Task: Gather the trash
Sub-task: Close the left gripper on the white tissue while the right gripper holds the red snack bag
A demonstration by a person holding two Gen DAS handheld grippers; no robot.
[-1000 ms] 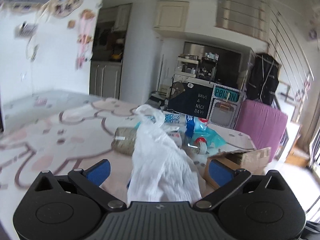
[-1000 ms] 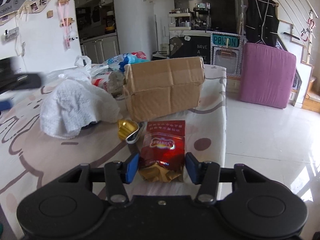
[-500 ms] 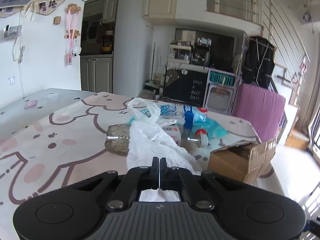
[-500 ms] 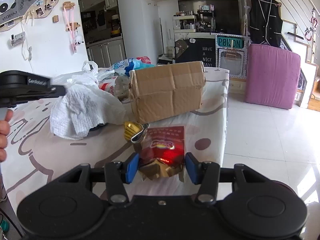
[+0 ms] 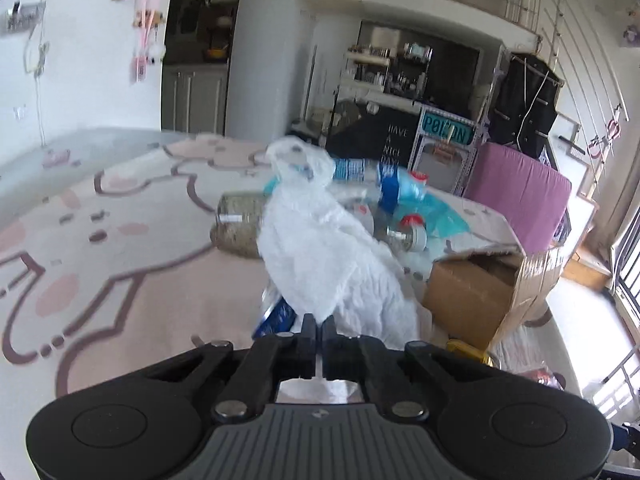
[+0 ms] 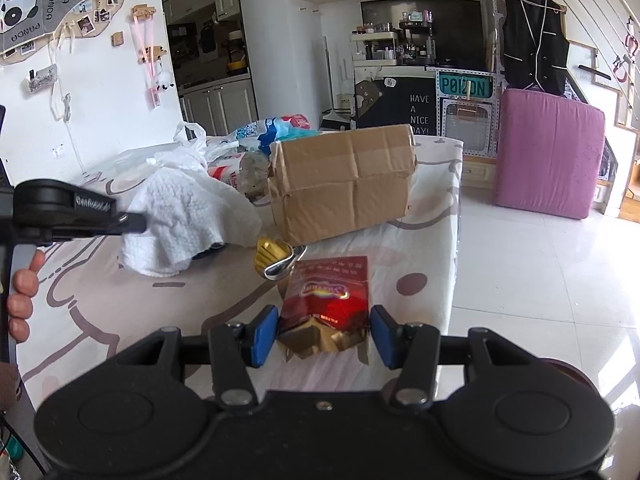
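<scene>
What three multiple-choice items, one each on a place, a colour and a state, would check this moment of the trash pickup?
1. Where does the red snack pouch lie?
A. inside the cardboard box
B. on the table between the right gripper's jaws
C. on the floor

2. What colour is the upright cushion by the stairs?
A. purple
B. green
C. yellow

3. How does the left gripper stand?
A. open above the table
B. shut on the white plastic bag
C. shut on a bottle

Answers: 1 B, the pouch lies flat between the right gripper's blue pads, untouched. 2 A, its cover is purple. 3 B, the jaws are together with the bag's film pinched between them.
</scene>
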